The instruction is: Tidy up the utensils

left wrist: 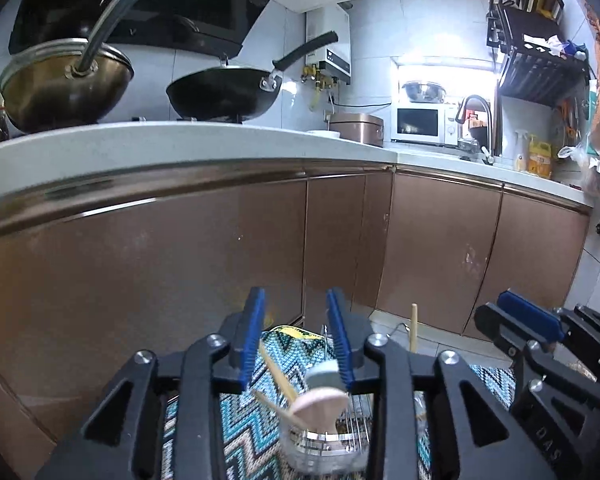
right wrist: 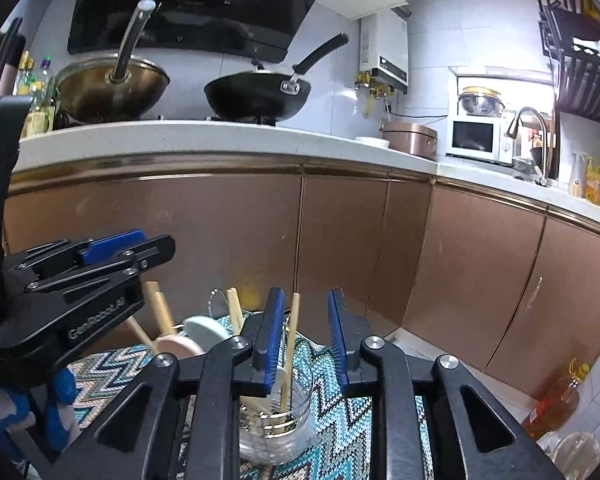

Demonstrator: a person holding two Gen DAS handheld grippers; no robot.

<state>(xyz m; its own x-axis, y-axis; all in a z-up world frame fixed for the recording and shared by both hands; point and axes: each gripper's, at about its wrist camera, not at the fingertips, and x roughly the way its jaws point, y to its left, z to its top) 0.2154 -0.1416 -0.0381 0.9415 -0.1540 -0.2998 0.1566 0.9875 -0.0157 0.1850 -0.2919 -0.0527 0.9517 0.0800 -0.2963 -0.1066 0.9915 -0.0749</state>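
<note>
Wooden-handled utensils (right wrist: 290, 344) stand upright in a clear round plastic jar (right wrist: 278, 428) on a zigzag-patterned blue, white and black knitted mat (right wrist: 340, 412); the right gripper (right wrist: 305, 336), black with blue ribbed pads, hangs just above the jar with its jaws apart, one light wooden stick rising between them untouched, so far as can be told. The left gripper (left wrist: 296, 340) likewise stands with jaws apart over a second clear jar (left wrist: 320, 452); there a pale pink round-headed spoon (left wrist: 320, 402) and a grey-headed one (left wrist: 324, 374) lean on thin wooden handles beside a wire rack (left wrist: 356, 420); whether its right pad touches the grey head I cannot tell. Copper-brown cabinet doors (left wrist: 220, 248) stand behind; a black wok (left wrist: 224, 94) sits on the white counter (left wrist: 180, 140) above.
</note>
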